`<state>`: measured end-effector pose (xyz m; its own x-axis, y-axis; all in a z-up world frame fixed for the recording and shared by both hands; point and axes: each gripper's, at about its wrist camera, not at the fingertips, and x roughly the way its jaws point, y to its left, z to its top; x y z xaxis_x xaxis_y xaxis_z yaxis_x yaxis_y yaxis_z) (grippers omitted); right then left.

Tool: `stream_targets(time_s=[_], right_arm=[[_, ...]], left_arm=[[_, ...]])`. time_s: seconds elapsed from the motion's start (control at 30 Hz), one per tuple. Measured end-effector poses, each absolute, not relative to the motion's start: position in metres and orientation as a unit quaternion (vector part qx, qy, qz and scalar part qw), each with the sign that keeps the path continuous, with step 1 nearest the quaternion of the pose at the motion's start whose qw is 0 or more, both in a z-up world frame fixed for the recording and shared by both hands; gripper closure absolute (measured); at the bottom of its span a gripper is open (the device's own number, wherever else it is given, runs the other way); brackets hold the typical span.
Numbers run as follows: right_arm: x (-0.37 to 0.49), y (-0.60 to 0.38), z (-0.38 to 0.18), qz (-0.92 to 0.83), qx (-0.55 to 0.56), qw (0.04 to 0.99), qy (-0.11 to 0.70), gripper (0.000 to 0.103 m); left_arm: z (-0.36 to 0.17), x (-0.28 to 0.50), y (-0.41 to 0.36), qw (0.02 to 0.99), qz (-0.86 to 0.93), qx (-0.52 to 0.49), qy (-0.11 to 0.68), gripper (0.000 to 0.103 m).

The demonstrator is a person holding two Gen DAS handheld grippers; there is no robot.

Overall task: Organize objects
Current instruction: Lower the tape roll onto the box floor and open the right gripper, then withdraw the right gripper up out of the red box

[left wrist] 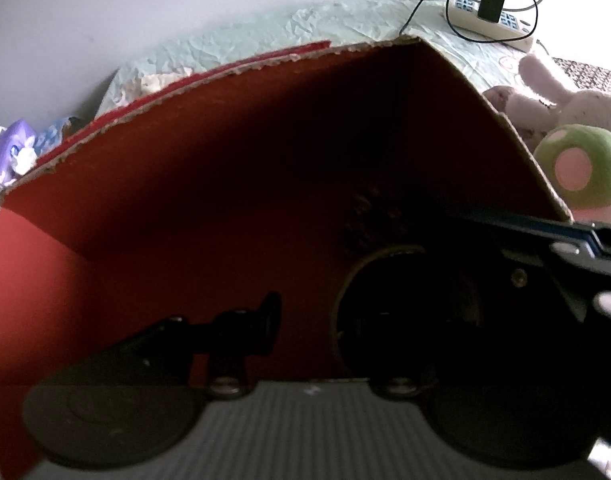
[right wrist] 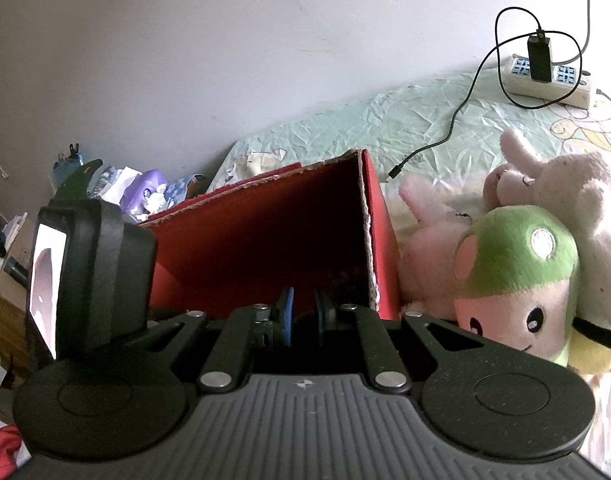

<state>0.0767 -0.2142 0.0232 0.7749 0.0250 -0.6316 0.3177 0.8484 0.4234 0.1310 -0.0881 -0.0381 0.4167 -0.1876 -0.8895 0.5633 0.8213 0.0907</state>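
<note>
Several plush toys (right wrist: 517, 264) beside red box (right wrist: 265, 216), right hand-held gripper (right wrist: 303, 314) closed, left hand-held gripper's (left wrist: 329, 320) opening unclear.

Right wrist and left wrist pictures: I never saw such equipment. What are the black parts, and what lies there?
A person holds a tool with two-finger tongs in each hand; a camera on each looks along the fingers. The left view looks into a red cardboard box, where the left tongs reach near a dark round thing; a grip cannot be told. The right view shows the right tongs, blue pads shut and empty, at the box's rim. Plush toys and a power strip lie on the green sheet.
</note>
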Motion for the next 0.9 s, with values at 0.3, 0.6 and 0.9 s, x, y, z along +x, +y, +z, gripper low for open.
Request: stream_targets(time_s=[0.3,0.6,0.9], right_arm=[[0.069,-0.212,0.027,-0.089,0.263,0.904,0.324,0.087],[0.057,-0.208,0.038,-0.087,0.26,0.912,0.306,0.087],[0.046,-0.199,0.048,-0.068,0.258,0.916,0.3,0.086]], left_arm=[[-0.036,0.13,-0.088,0.828,-0.223,0.195,0.477,0.062],[-0.018,0.119,-0.08,0.848,-0.211,0.192,0.447,0.059],[0.005,0.102,-0.06,0.863,-0.195,0.183,0.428,0.057]])
